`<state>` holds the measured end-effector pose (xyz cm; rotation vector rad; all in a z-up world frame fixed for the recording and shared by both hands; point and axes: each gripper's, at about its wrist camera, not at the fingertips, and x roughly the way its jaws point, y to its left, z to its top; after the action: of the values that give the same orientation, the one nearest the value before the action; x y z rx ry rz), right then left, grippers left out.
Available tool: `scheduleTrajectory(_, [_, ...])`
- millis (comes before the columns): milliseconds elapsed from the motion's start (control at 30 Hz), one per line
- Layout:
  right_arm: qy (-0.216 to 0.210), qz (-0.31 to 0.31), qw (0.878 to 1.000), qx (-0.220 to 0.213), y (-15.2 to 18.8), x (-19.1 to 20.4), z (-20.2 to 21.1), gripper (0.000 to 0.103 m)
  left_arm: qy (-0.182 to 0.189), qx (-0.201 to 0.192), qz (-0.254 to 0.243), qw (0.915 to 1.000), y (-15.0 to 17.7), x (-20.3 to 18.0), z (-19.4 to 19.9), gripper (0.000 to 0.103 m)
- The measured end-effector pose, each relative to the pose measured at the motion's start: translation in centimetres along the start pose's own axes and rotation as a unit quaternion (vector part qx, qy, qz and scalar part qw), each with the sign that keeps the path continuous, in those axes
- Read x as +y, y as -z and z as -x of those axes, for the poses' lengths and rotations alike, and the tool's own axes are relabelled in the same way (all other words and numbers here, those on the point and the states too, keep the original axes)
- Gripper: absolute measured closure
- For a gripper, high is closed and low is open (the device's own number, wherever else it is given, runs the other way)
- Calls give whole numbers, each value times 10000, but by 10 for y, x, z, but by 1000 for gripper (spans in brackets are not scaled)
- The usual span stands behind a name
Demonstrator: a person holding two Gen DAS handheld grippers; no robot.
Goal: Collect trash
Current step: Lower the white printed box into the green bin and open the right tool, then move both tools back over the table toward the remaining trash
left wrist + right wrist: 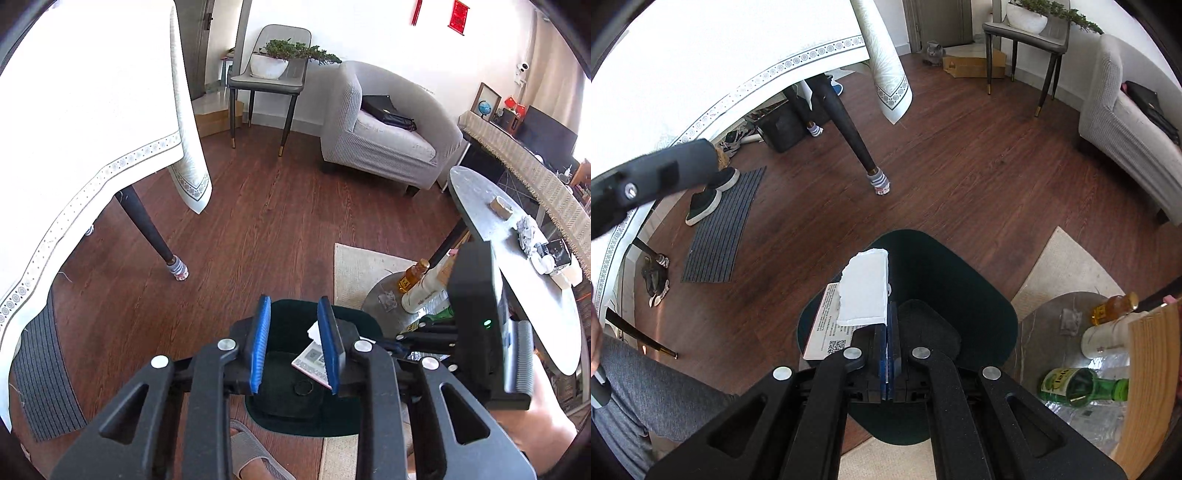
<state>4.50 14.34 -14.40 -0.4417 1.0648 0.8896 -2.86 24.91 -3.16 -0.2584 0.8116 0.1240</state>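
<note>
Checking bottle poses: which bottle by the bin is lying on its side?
The green glass bottle; the amber-capped bottle and white bottle are not lying flat.

A wood floor (960, 177) is seen, on which a dark green bin (960, 280) stands; a printed card (827, 332) lies inside the bin. A beige rug (1067, 266) is laid beside the bin, and a striped mat (727, 225) lies under the edge of a clothed table (74, 110), with shoes (709, 195) set on the mat's end. A round side table (509, 236) carries crumpled paper (526, 230) and a small block (500, 207). On a lower round shelf (1045, 325), bottles (1108, 332) are laid.
</note>
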Motion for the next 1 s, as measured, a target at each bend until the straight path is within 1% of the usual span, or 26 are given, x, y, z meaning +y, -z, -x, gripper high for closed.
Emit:
scheduleTrajectory(167, [61,65,9996,272,7,4,-25,103,131,-253,50,9996,-10,-5,14,77])
scheduleTrajectory(267, [334,174,9982,458,15,8,-42,103,195,-381,87,9990,-16,-8,20,77])
scheduleTrajectory(333, [377,179,9974,585,20,8,-53,102,195,-433,99,9988,-19,-11,23,77])
scheduleTrajectory(400, [443,249,9960,736,26,9,-61,88,207,-489,130,9985,-21,-13,26,77])
scheduleTrajectory(433, [454,291,9957,755,29,9,-63,67,231,-516,151,9983,-23,-14,27,77])
scheduleTrajectory(467, [465,322,9956,741,31,9,-64,51,255,-543,177,9980,-25,-15,28,77])
scheduleTrajectory(500, [459,347,9957,722,33,9,-64,49,274,-563,197,9978,-26,-16,29,77])
scheduleTrajectory(633, [435,440,9957,689,38,9,-60,49,318,-617,212,9974,-30,-21,30,77])
scheduleTrajectory(733, [343,475,9965,603,40,9,-49,49,351,-668,178,9970,-33,-27,32,78])
scheduleTrajectory(867, [231,568,9974,383,40,12,-26,49,439,-746,145,9961,-37,-35,33,78])
scheduleTrajectory(1000, [67,553,9984,64,40,12,5,49,467,-781,108,9958,-39,-46,33,78])
